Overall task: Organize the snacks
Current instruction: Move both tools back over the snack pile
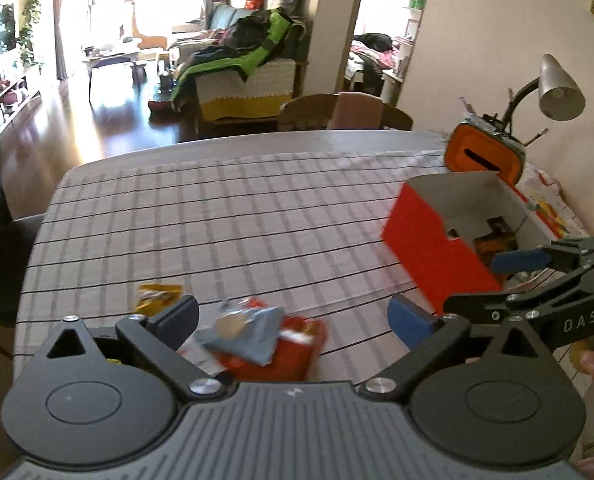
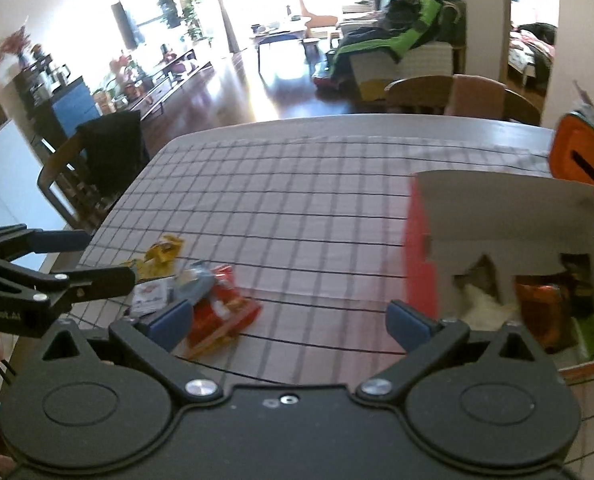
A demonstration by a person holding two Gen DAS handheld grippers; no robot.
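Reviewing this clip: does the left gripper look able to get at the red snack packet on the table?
Probably yes. The left gripper is open and empty, and the red snack packet lies just ahead between its fingers. Only a grey packet lies on top; the red box sits off to the side.

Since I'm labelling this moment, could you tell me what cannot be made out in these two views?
- Snack packets: left wrist view, motion blur hides brands and count.
- Red box contents: right wrist view, its white flap covers most.
- Yellow packet: left wrist view, partly behind a gripper finger.
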